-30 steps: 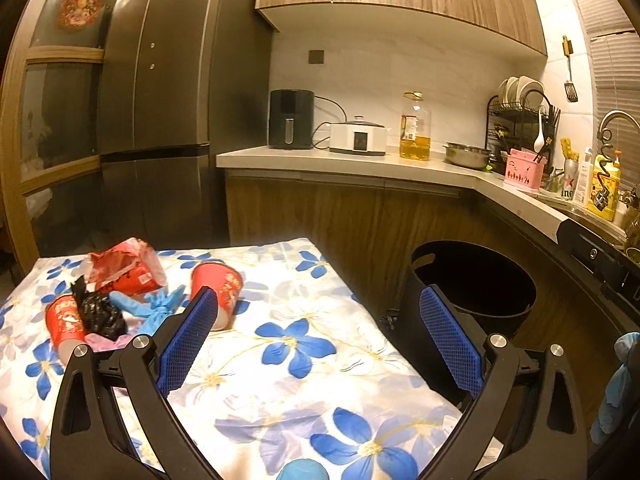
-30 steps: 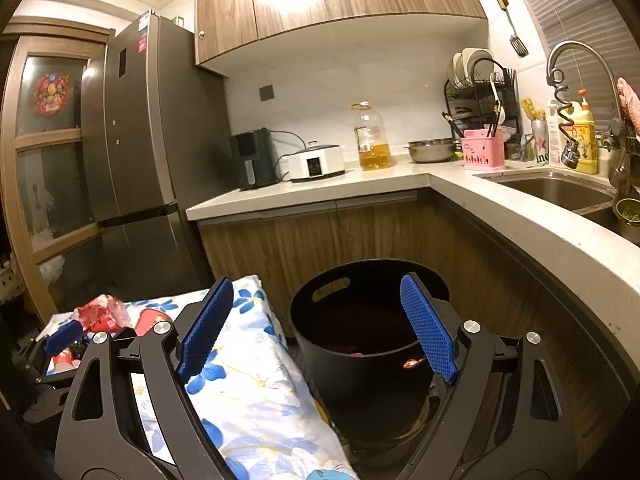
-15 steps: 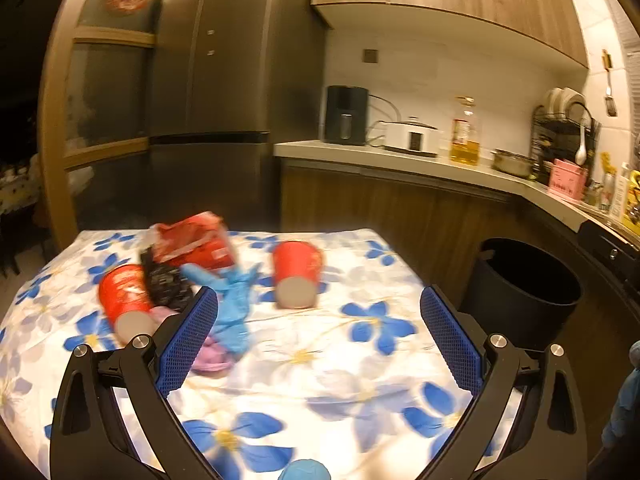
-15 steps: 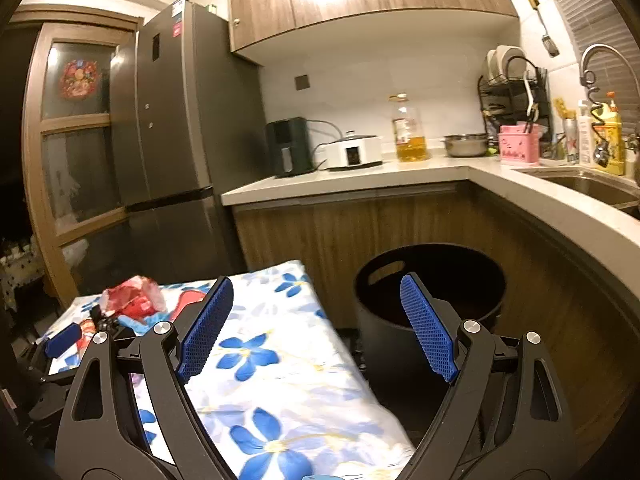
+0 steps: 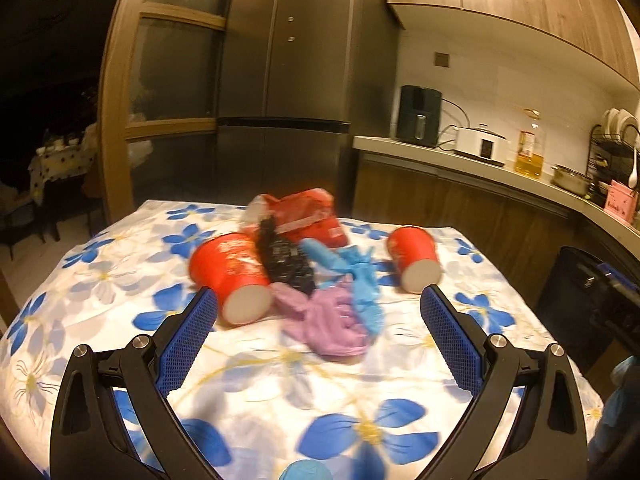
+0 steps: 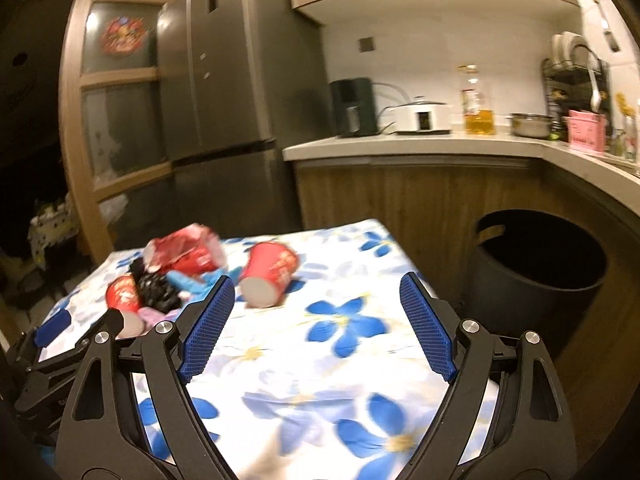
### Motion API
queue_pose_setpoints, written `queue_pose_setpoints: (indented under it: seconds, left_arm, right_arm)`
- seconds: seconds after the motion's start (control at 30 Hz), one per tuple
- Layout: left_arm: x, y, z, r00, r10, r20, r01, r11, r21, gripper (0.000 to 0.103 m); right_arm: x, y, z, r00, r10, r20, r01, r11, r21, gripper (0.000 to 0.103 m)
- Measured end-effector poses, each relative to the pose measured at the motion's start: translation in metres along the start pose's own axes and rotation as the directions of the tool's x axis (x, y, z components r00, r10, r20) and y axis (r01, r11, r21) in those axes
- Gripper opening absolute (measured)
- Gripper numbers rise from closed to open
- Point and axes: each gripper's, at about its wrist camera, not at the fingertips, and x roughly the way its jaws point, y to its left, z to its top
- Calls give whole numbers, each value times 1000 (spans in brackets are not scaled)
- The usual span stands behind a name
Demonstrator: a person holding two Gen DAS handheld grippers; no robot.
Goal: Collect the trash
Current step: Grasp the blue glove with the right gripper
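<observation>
The left gripper (image 5: 318,322) has its jaws spread wide with nothing between them, pointing down at the litter heaped on the flowered tablecloth (image 5: 248,376); the right gripper (image 6: 316,320) is likewise spread and empty, its jaws having just eased a shade narrower, with only bare cloth showing between them; so neither tool holds any trash at this moment. Just beyond the left jaws lies a purple glove (image 5: 332,326), touching a blue glove (image 5: 352,272) that trails across it; beside these sits a crumpled black bag (image 5: 286,262), and to the left a red paper cup (image 5: 230,274) on its side, its pale base turned toward the camera; behind them is a red plastic wrapper (image 5: 308,216); a second red cup (image 5: 414,258), also tipped over, lies a little apart on the right. In the right wrist view that second cup is the piece nearest the right jaws, though not yet between them. The black bin (image 6: 536,268) stands on the floor past the table's right edge, against the wooden cabinets; its inside is too dark to tell what it holds. As I judge it, the whole visible pile is still to be collected: two cups, two gloves, the bag and the wrapper all remain on the table, and the present step is the approach for a pick.
</observation>
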Motion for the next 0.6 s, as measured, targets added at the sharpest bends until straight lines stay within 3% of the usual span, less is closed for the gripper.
queue_pose_setpoints:
  seconds: [0.17, 0.33, 0.6]
  left_arm:
    - [1, 28, -1, 999, 33, 2, -33, 999, -34, 97]
    - [0, 49, 1, 998, 62, 11, -61, 996, -65, 97]
    - [0, 67, 4, 996, 81, 22, -79, 993, -84, 97]
  right_arm:
    - [31, 27, -10, 997, 44, -59, -45, 999, -15, 74]
    - [65, 55, -15, 989, 85, -118, -90, 995, -41, 58]
    - [113, 90, -26, 973, 115, -198, -142, 982, -128, 44]
